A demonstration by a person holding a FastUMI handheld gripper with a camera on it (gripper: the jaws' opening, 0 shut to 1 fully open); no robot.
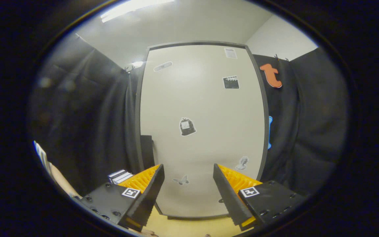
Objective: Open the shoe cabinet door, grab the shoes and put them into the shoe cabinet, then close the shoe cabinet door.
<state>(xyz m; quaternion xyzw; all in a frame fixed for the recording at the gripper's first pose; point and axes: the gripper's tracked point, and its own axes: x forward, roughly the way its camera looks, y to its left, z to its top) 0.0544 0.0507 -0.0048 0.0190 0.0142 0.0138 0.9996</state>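
Hand-held gripper point(189, 184) released, fingers spread with nothing between, facing the closed cabinet door point(202, 131) straight ahead, likely squaring up to open it first; shoes nowhere to point at yet.

Pale, stickered shoe cabinet door point(202, 131) stands closed.

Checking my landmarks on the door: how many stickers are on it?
6 on the door: top right, upper left, clapperboard, middle, lower right, butterfly between the open gripper's fingers. The fingers may hide more.
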